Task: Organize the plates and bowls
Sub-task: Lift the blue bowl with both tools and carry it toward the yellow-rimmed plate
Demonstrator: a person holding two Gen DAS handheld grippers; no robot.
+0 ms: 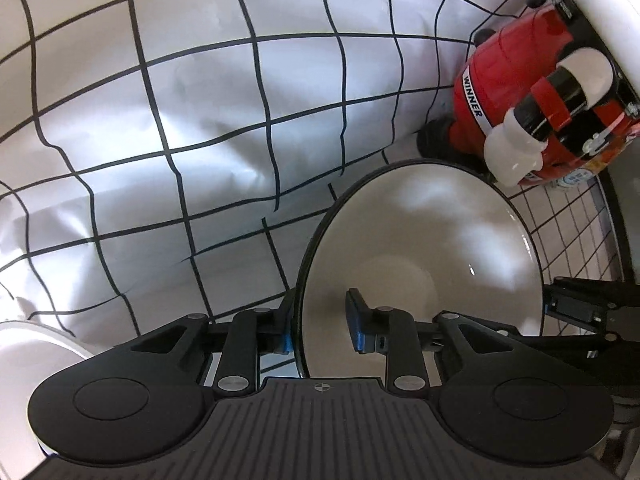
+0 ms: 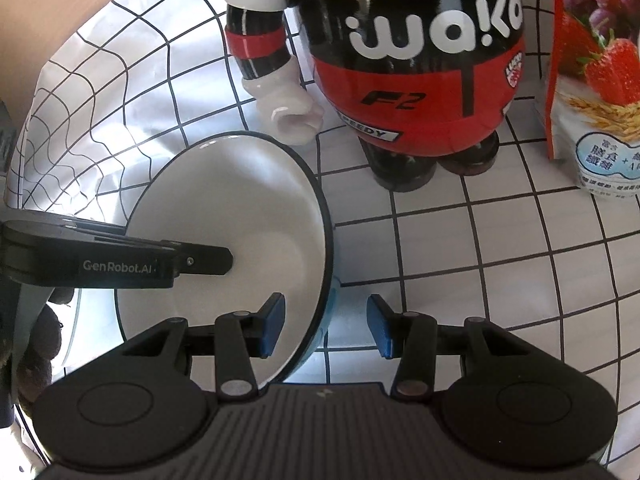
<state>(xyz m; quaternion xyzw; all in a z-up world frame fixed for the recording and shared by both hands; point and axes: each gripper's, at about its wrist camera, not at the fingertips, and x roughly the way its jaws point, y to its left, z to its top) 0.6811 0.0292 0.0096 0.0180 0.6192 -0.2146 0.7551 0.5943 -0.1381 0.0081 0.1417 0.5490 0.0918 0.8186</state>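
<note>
1. Bowl (image 2: 224, 240), white inside with a dark rim and pale blue outer wall, tilts steeply on edge over the black-and-white grid tablecloth (image 2: 500, 260), just in front of a red-and-black mascot figurine (image 2: 412, 60).

2. Left gripper (image 1: 320, 328) straddles the bowl's rim: one blue pad (image 1: 357, 320) sits inside the bowl, its partner is outside the wall. Whether both pads press the wall cannot be told from either view.

3. Right gripper (image 2: 326, 326) straddles the rim on the opposite side, one finger inside the bowl and one outside; a clear gap shows at the outer pad, so its jaws stand open around the wall.

4. Glazed and glossy, the bowl looks rigid, slick and breakable; it is likely moderately heavy for a rim pinch.

5. Best hold, by judgement: pinch the wall well below the rim, pads flat on both faces, since the smooth glaze could let it slide or swing.

6. Snack bag (image 2: 592, 80) printed with strawberries stands near the figurine; a second white dish (image 1: 28, 356) lies beside the left gripper.
</note>
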